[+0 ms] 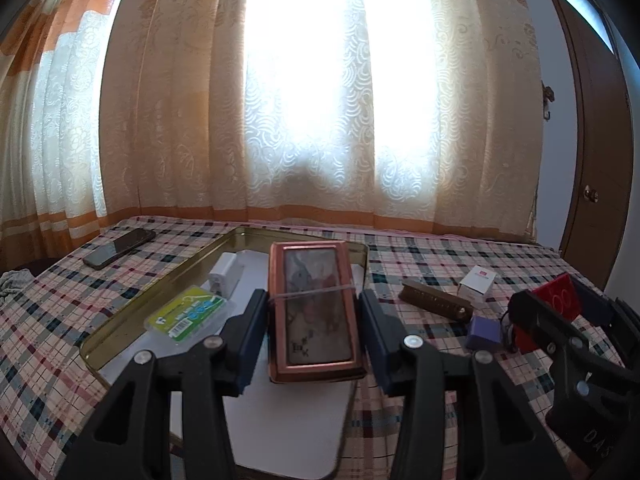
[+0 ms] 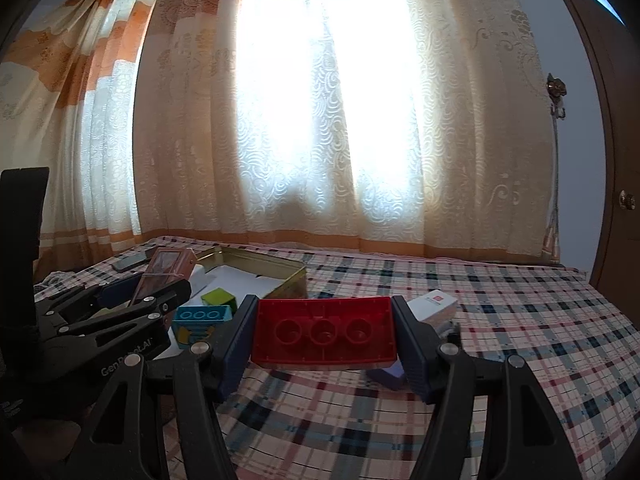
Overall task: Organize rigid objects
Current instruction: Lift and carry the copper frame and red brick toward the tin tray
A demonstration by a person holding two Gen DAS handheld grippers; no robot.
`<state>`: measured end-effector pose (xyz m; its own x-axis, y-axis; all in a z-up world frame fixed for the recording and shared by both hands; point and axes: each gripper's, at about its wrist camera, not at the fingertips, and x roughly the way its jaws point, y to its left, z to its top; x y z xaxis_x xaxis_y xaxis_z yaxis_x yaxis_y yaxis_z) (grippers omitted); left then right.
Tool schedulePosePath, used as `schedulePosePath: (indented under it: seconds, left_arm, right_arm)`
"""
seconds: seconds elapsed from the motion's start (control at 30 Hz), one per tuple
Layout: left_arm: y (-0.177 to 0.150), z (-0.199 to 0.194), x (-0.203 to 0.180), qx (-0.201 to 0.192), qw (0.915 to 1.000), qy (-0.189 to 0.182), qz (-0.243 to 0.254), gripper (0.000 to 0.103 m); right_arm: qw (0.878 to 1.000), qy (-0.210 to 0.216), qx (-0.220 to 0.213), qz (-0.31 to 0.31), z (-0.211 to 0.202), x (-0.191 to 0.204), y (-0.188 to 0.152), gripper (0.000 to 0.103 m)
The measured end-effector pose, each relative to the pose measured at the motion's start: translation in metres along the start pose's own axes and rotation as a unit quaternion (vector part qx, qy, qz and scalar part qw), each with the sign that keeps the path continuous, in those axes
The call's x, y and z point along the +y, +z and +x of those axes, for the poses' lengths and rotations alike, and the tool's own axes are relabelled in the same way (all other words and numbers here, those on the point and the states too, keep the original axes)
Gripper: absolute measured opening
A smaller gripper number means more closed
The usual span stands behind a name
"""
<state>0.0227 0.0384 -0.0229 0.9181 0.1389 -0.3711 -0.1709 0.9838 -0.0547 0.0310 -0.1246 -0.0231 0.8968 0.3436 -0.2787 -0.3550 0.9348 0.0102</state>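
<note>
I am holding the copper-framed box [image 1: 316, 312] over the gold tin [image 1: 168, 280] with my left gripper [image 1: 314, 332] closed on it, lowering it level; my right gripper [image 2: 324, 336] is gripping the red brick [image 2: 324, 330].

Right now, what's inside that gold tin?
Inside the gold tin: a white charger, a green-labelled plastic case and a white liner. The copper-framed box in the left gripper hides the rest.
</note>
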Motion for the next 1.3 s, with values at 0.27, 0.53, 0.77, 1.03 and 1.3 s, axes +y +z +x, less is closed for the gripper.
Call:
schedulePosePath:
  seconds: [0.27,0.53,0.77,1.03,1.3]
  left_arm:
    - [-0.001,-0.004,0.009,-0.003,0.9999,0.014,0.004,0.046]
    - [0.0,-0.002,0.022,0.005,0.9997,0.022,0.0,0.046]
    - [0.0,-0.002,0.034,0.009,0.9995,0.029,-0.009,0.046]
    - [0.0,-0.003,0.045,0.011,0.9992,0.035,-0.016,0.046]
    - [0.0,-0.004,0.056,0.013,0.9989,0.04,-0.021,0.046]
  right_arm:
    - [1.0,0.021,0.001,-0.008,0.004,0.015,0.001,0.067]
    - [0.999,0.037,0.004,-0.016,0.008,0.029,0.002,0.067]
    - [0.999,0.046,0.005,-0.022,0.013,0.039,0.003,0.067]
    - [0.998,0.056,0.006,-0.028,0.018,0.05,0.004,0.067]
    - [0.997,0.063,0.008,-0.032,0.022,0.06,0.004,0.067]
